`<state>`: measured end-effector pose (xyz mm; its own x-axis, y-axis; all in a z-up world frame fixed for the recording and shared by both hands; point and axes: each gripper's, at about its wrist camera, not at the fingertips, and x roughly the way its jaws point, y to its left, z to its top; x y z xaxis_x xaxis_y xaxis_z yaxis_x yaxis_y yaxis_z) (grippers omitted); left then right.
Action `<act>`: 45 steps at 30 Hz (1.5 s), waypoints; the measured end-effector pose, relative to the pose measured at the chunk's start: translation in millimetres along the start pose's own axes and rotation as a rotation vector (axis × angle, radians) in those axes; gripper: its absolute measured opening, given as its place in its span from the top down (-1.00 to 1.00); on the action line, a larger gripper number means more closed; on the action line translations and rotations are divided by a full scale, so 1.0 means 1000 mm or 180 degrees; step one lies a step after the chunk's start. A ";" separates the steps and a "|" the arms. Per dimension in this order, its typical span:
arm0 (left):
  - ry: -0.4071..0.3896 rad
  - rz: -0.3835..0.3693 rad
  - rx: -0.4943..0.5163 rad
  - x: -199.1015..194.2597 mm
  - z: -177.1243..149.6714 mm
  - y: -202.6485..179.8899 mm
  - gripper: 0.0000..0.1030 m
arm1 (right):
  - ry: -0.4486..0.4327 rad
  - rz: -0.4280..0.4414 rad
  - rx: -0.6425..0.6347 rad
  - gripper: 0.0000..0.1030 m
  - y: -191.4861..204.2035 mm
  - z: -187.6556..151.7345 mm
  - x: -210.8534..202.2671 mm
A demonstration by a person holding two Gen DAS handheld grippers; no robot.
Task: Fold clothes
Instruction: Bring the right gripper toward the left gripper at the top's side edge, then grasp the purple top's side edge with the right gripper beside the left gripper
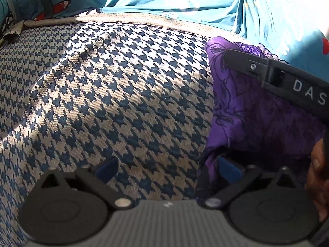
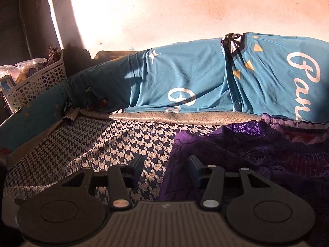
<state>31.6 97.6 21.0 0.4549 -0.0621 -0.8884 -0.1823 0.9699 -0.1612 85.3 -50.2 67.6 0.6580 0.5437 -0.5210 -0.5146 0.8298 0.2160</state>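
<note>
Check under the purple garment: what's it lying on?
The purple garment lies on the houndstooth cover, which runs under its left edge in both views. Its far edge nears the dotted beige strip. Whatever lies beneath the rest of the garment is covered.

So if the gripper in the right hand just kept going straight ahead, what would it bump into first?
Probably the edge of the purple garment beside its open right gripper, on the houndstooth cover; farther on, the blue sheet. Depth is unclear.

Harsh sunlit glare on wall [image 2: 174,10]; deep shadows; fisheye-warped edges
</note>
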 end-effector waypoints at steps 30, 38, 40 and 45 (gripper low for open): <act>0.0051 0.0038 -0.0204 0.004 0.005 0.015 -1.00 | 0.0298 -0.0565 -0.1091 0.29 0.022 -0.025 0.074; 0.0044 0.0073 -0.0225 0.005 0.006 0.018 -1.00 | 0.0290 -0.0625 -0.1291 0.34 0.026 -0.028 0.081; 0.0044 0.0072 -0.0232 0.005 0.006 0.018 -1.00 | 0.0279 -0.0643 -0.1281 0.53 0.024 -0.027 0.081; 0.0032 0.0080 -0.0214 0.004 0.004 0.018 -1.00 | 0.0215 -0.0529 -0.0850 0.83 0.009 -0.017 0.078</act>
<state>33.6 115.7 16.0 0.4409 -0.0406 -0.8967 -0.2518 0.9533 -0.1670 123.1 -2.9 15.2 0.7118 0.3865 -0.5864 -0.5351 0.8392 -0.0964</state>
